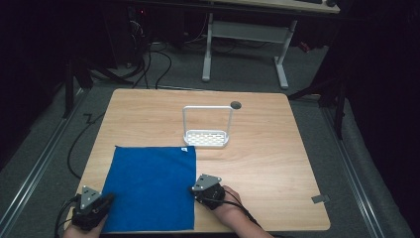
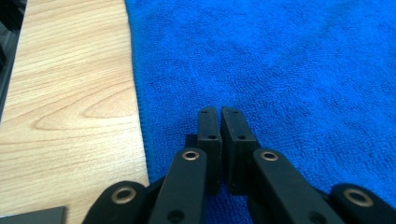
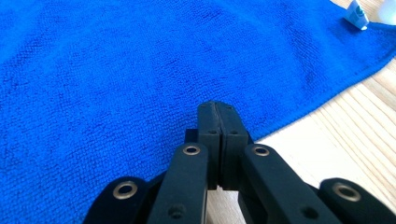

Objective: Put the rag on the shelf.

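A blue towel (image 1: 153,186) lies flat on the front left of the wooden table (image 1: 267,158). My left gripper (image 1: 109,198) rests at its left edge near the front corner. In the left gripper view the towel (image 2: 280,60) lies under the gripper (image 2: 220,112), whose jaws are shut with only a thin slit and nothing between them. My right gripper (image 1: 194,190) sits at the towel's right edge. In the right gripper view it (image 3: 218,106) is shut, with its tips just over the hem of the towel (image 3: 116,70). A small white label (image 3: 356,14) marks the towel's far corner.
A white wire rack (image 1: 207,139) with a tall handle stands mid-table, just beyond the towel's far right corner. A round hole (image 1: 236,104) sits behind it. A grey tab (image 1: 320,199) lies near the right front edge. Bare wood extends to the right.
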Demonstrator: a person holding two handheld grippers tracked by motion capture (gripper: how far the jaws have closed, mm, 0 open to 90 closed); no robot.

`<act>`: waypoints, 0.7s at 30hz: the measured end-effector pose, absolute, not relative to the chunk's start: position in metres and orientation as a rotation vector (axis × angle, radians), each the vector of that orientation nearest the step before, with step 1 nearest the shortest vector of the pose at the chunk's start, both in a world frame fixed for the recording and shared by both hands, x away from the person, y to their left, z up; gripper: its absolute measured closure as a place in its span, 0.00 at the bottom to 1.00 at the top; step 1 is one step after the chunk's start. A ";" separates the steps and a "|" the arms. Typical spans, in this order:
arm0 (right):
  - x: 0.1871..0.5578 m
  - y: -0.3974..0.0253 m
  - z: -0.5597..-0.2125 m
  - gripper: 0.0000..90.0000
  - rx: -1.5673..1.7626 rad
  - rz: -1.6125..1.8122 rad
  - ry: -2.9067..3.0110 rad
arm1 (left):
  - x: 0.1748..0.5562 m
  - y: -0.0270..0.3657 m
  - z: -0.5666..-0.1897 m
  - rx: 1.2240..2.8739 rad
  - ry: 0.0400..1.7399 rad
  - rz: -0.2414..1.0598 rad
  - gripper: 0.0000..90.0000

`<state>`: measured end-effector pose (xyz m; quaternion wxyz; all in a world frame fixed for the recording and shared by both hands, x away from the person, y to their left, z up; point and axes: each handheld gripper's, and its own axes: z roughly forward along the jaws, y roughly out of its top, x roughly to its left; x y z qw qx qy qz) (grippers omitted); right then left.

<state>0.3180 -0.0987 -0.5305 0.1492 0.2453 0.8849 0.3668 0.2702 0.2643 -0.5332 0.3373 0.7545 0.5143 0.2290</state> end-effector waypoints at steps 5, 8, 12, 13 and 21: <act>0.315 -0.108 -0.530 1.00 0.711 1.043 2.544 | 0.272 0.260 -0.533 1.985 1.309 0.569 0.96; 0.313 -0.114 -0.530 1.00 0.726 1.039 2.540 | 0.273 0.253 -0.532 2.001 1.277 0.549 0.96; 0.311 -0.128 -0.529 1.00 0.755 1.028 2.523 | 0.277 0.239 -0.531 2.037 1.219 0.518 0.96; 0.310 -0.134 -0.529 1.00 0.768 1.022 2.518 | 0.278 0.236 -0.531 2.046 1.207 0.508 0.95; 0.302 -0.171 -0.528 1.00 0.898 0.990 2.456 | 0.292 0.201 -0.530 2.101 1.075 0.425 0.95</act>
